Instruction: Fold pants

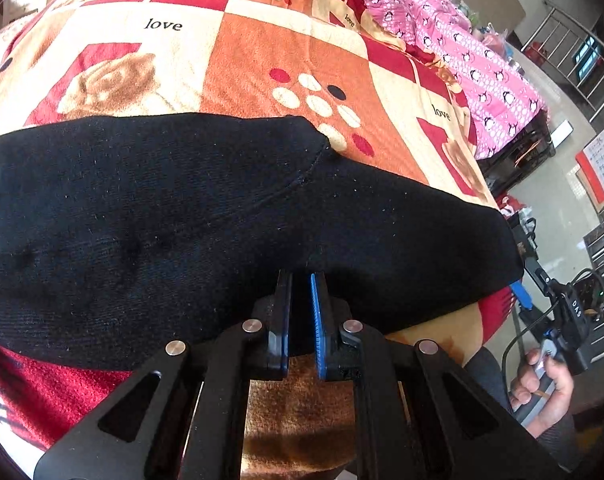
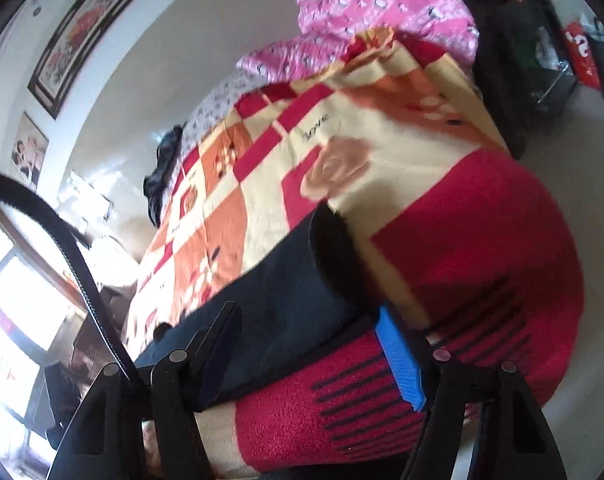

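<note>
Black pants [image 1: 181, 216] lie flat across the patterned blanket [image 1: 261, 60] on the bed, near its front edge. My left gripper [image 1: 301, 280] is at the pants' near edge, its jaws nearly closed with a narrow gap; the fabric sits between the tips. My right gripper [image 2: 306, 312] is open wide, its blue pad [image 2: 400, 360] on the right and its black finger [image 2: 217, 332] on the left, straddling the end of the pants [image 2: 277, 304]. In the left wrist view the right gripper [image 1: 520, 294] shows at the pants' right end, held by a hand.
A pink penguin-print quilt [image 1: 462, 52] lies at the bed's far right, also in the right wrist view [image 2: 382, 4]. The bed's front edge drops off below the pants. A metal railing [image 1: 574, 48] and floor clutter stand to the right. Framed pictures [image 2: 81, 32] hang on the wall.
</note>
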`<state>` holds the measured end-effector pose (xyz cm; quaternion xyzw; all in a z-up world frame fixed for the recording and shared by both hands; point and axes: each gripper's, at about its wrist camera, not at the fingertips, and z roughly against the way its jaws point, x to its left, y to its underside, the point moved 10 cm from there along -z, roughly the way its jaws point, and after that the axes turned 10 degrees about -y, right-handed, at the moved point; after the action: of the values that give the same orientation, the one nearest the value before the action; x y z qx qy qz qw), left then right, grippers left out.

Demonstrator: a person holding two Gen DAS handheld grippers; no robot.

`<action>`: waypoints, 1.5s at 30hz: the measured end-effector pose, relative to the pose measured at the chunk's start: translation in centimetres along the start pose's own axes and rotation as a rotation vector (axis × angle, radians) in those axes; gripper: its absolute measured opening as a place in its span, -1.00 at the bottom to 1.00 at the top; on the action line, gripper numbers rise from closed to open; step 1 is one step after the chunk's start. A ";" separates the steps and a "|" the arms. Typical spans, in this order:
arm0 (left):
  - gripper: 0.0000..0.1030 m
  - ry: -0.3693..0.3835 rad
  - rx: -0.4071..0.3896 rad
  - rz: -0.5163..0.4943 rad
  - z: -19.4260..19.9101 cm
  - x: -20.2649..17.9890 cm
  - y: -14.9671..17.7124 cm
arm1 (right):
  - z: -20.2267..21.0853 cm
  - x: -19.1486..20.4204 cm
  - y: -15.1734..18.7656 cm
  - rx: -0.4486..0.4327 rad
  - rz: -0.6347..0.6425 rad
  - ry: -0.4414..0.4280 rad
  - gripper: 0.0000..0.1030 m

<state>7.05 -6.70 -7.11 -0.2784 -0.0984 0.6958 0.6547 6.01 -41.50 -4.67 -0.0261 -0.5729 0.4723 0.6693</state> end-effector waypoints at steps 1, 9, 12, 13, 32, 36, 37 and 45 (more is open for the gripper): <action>-0.84 0.004 0.001 0.003 0.0 0.1 0.0 | 0.2 -0.3 0.0 -0.013 -0.032 -0.031 0.32; -0.84 0.002 0.001 0.001 0.0 0.2 -0.1 | 1.2 -2.8 -0.6 -0.186 -0.433 -0.309 0.29; -0.84 0.007 0.003 0.006 -0.2 0.2 -0.1 | 0.4 -1.6 -0.9 -0.141 -0.321 -0.249 0.28; -0.84 0.011 0.003 0.009 -0.2 0.3 -0.1 | 0.2 -1.4 -0.9 -0.129 -0.290 -0.216 0.24; 0.27 0.358 0.354 -0.037 -2.0 -17.4 -5.4 | -2.0 4.2 0.3 0.000 0.474 0.515 -0.82; 0.27 0.328 0.434 -0.183 -3.6 -23.2 -6.1 | -2.5 6.6 1.1 -0.012 0.628 0.550 -0.82; 0.27 0.321 0.454 -0.225 -3.8 -24.1 -5.8 | -2.6 7.1 1.3 -0.015 0.659 0.553 -0.82; 0.27 0.244 0.444 -0.423 -4.0 -27.2 -4.7 | -4.2 10.2 3.0 -0.009 0.875 0.532 -0.82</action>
<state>12.82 -33.28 -0.97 -0.1835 0.0794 0.5104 0.8364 6.55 -30.98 -0.29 -0.3857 -0.3203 0.6827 0.5316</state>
